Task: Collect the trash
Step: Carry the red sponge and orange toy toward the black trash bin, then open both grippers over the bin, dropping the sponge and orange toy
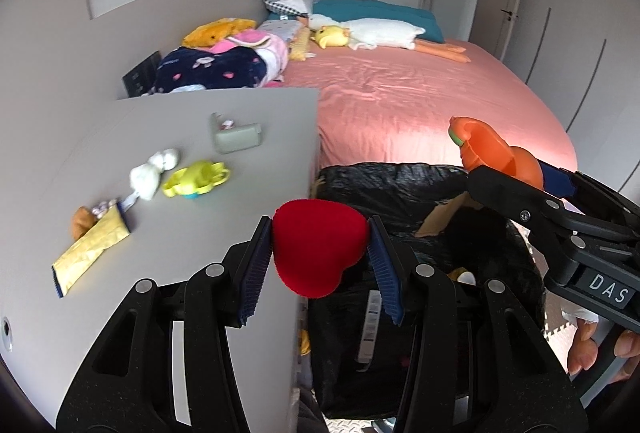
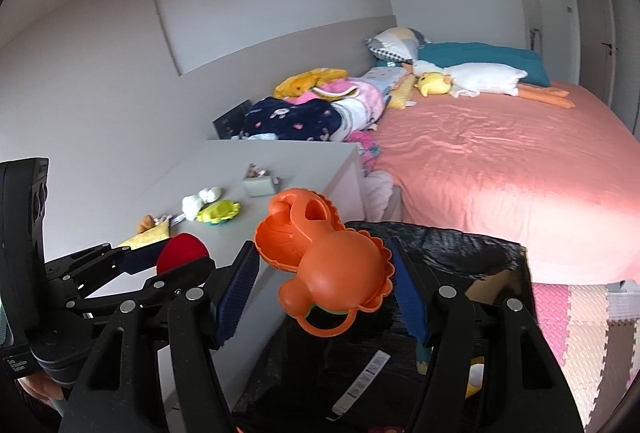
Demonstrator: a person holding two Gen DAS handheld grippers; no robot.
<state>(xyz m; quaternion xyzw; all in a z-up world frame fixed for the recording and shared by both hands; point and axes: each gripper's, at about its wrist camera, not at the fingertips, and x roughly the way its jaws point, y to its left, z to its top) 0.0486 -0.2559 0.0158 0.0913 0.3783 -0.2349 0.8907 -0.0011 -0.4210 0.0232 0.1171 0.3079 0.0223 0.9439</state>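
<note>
Red heart-shaped box (image 1: 320,251) pinched between the left gripper's (image 1: 320,253) blue pads, held in the air over the near edge of the black-lined trash bin (image 1: 400,185), right at the corner of the grey cabinet (image 1: 240,105); in the right wrist view the same red box (image 2: 182,252) shows left of the bin (image 2: 460,245), above the cabinet top (image 2: 280,153).

Orange plastic toy (image 2: 328,261) clamped in the right gripper (image 2: 324,277), pads pressed on both sides, ring handle hanging at its lower edge; it hangs over the bin opening; from the left wrist view the orange toy (image 1: 496,153) sits above the bin's far right rim, right gripper (image 1: 520,185) coming in from the right.

Inside the bin: a white barcode strip (image 2: 362,385), something yellow (image 2: 476,373), a brown cardboard piece (image 1: 440,217).

On the cabinet, left of the bin: yellow-green toy (image 1: 196,179), crumpled white tissues (image 1: 154,169), yellow wrapper (image 1: 90,247) with a small brown item (image 1: 82,219) touching its far end, grey-green case (image 1: 236,139) further back.

Behind the bin: bed with pink sheet (image 1: 420,93); pile of blankets (image 1: 224,65), white goose plush (image 1: 380,33), yellow plush (image 1: 332,36), teal pillow (image 1: 376,11) toward the headboard end; pink and cream foam mat (image 2: 576,317) on the floor right of the bin.
</note>
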